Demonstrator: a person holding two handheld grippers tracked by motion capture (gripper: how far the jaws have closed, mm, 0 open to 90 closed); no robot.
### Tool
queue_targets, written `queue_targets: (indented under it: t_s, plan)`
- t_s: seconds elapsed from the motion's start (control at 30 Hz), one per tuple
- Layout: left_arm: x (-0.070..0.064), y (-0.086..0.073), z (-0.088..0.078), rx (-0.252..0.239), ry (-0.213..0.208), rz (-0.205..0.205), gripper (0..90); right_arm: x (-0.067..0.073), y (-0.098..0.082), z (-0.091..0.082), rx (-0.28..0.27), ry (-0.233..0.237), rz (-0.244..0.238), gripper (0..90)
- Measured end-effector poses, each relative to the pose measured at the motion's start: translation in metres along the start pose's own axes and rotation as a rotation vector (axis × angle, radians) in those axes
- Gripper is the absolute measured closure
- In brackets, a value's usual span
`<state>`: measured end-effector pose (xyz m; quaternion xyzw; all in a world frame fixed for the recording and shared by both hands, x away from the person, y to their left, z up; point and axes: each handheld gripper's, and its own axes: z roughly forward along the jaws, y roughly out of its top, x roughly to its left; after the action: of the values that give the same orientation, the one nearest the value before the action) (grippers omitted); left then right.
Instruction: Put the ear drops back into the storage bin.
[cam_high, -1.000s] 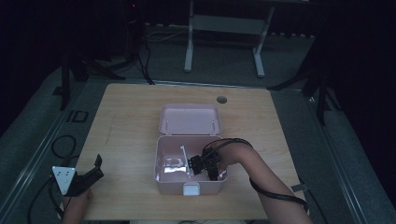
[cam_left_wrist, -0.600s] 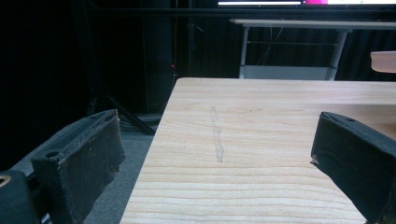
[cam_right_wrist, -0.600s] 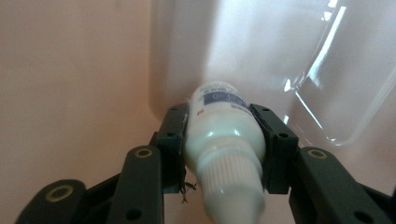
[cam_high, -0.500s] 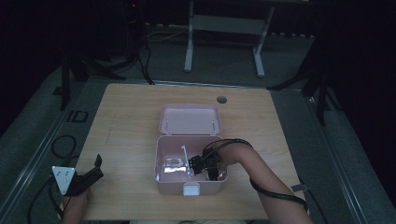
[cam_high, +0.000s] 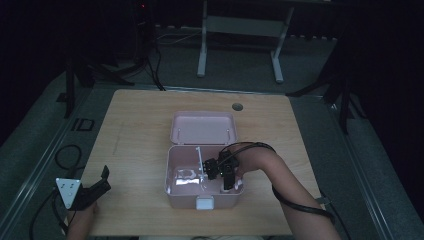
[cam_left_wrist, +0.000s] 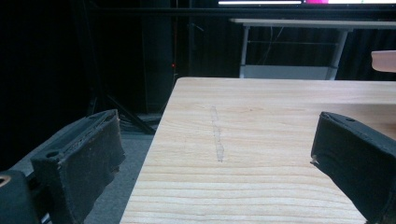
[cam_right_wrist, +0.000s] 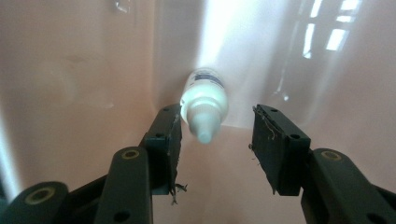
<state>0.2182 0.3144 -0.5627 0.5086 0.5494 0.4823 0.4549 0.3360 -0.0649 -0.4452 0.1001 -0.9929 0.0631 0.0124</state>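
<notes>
An open pink box (cam_high: 169, 170) sits on the wooden table, its lid (cam_high: 204, 129) folded back. My right gripper (cam_high: 227, 181) reaches down into the box's right part. In the right gripper view a small white bottle (cam_right_wrist: 204, 105) stands against the pink wall with its nozzle pointing up at the camera. It is between the jaws of my right gripper (cam_right_wrist: 215, 130), which have just been opening. The left pad sits close beside the bottle and the right pad is clear of it. My left gripper (cam_high: 101, 181) rests open at the table's front left edge, and in its own view the left gripper (cam_left_wrist: 217, 140) has only bare wood between its jaws.
Pale small items (cam_high: 184, 175) and a thin white stick (cam_high: 200, 159) lie in the box's left part. A round cable hole (cam_high: 237, 106) is in the table behind the box. A white desk frame (cam_high: 240, 30) stands on the dark floor beyond the table.
My right gripper has come up slightly inside the box. The left gripper has not moved.
</notes>
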Motion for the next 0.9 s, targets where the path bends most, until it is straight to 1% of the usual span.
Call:
queue_targets:
  t_s: [0.07,0.1,0.13,0.2,0.3,0.4,0.47,0.6,0.7,0.77,0.9]
  plan:
    - [0.0,0.0,0.0,0.001,0.0,0.0,2.3,0.001,-0.001,-0.007,-0.017,-0.01,0.005,49.5]
    - [0.0,0.0,0.0,0.001,0.0,0.0,2.4,0.001,-0.001,-0.007,-0.017,-0.01,0.005,49.5]
    - [0.0,0.0,0.0,0.0,0.0,0.0,2.3,0.002,-0.003,-0.015,-0.038,-0.024,0.011,46.3]
    - [0.0,0.0,0.0,0.0,-0.001,-0.001,2.3,0.002,-0.005,-0.022,-0.059,-0.036,0.02,45.9]
    - [0.0,0.0,0.0,0.0,-0.001,-0.002,2.4,0.002,-0.009,-0.032,-0.086,-0.059,0.033,42.2]
    - [0.0,0.0,0.0,0.0,-0.001,-0.001,2.4,0.003,-0.013,-0.041,-0.115,-0.073,0.037,39.4]
    - [0.0,0.0,0.0,0.0,-0.001,-0.001,2.4,0.003,-0.016,-0.046,-0.129,-0.09,0.034,37.3]
    - [0.0,0.0,0.0,0.001,-0.001,-0.001,2.3,0.003,-0.024,-0.054,-0.149,-0.102,0.065,31.9]
    - [0.0,0.0,0.0,0.002,-0.002,0.001,2.4,0.002,-0.032,-0.059,-0.171,-0.104,0.103,27.2]
    - [-0.001,0.0,0.0,0.001,-0.001,0.001,2.4,0.001,-0.038,-0.062,-0.191,-0.11,0.111,19.4]
    - [-0.001,0.0,0.0,0.003,-0.003,0.0,2.4,0.002,-0.053,-0.068,-0.235,-0.11,0.148,17.1]
